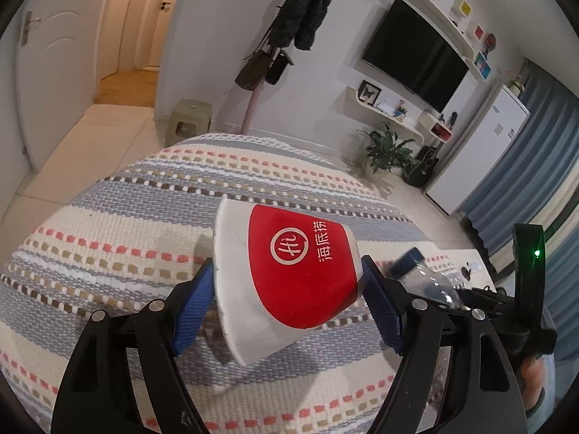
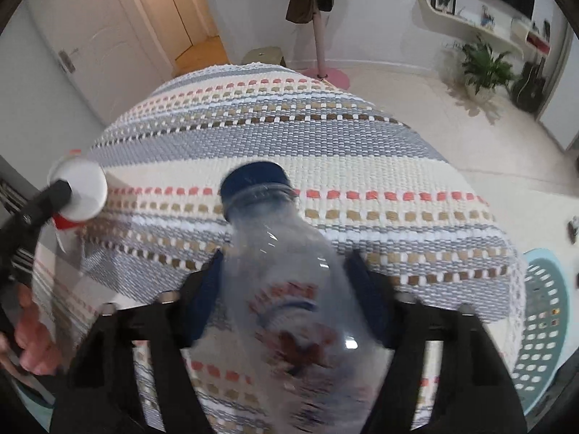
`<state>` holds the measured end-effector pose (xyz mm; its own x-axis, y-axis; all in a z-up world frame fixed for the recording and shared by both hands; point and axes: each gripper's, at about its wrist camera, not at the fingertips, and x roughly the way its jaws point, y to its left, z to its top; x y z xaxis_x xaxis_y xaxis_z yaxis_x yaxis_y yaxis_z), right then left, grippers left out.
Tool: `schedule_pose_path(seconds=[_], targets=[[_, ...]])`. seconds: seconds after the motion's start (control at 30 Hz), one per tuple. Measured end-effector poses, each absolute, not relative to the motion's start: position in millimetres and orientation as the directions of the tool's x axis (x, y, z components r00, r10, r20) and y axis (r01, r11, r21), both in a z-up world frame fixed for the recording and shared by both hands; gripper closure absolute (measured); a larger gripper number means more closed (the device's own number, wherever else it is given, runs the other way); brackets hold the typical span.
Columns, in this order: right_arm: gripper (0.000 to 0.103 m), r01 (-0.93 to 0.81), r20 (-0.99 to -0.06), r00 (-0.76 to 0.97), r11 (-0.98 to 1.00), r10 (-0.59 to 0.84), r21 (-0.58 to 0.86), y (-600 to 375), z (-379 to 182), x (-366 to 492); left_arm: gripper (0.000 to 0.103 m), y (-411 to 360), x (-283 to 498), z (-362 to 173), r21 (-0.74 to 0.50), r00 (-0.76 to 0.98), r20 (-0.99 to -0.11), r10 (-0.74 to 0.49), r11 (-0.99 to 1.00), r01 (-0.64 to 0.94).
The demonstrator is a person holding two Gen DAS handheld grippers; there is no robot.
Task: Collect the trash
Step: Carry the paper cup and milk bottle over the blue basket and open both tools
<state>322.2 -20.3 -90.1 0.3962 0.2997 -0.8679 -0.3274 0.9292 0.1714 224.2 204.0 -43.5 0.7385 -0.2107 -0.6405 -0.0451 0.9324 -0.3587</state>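
My left gripper (image 1: 289, 289) is shut on a red and white paper cup (image 1: 286, 275), held on its side above the striped woven tablecloth (image 1: 144, 238). The cup's white bottom also shows in the right wrist view (image 2: 80, 192) at the left. My right gripper (image 2: 286, 289) is shut on a clear plastic bottle (image 2: 293, 289) with a dark blue cap (image 2: 255, 178), neck pointing away, held above the table. The bottle also shows in the left wrist view (image 1: 419, 271) at the right.
A pale teal perforated basket (image 2: 542, 325) stands on the floor at the table's right edge. Beyond the table are a small stool (image 1: 188, 119), a coat stand (image 1: 253, 101), a potted plant (image 1: 387, 152) and a white door (image 1: 54, 72).
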Motion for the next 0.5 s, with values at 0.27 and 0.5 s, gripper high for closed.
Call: schedule_pose_path(seconds=[0.27,0.5], targets=[[0.047,-0.34,-0.812,0.483,0.925,0.328,0.171,-40.1,-60.5,288.6,0.027,175.7,195.1,-13.9,-0.325,0.769,-0.601,-0.218,0.946,0.014],[0.047,-0.316,-0.71,0.605,0.927,0.359,0.2,-95.3,-4.0,251.5,0.028,120.0,172.1,25.9,-0.292,0.791,-0.548,-0.271,0.948,0.123]])
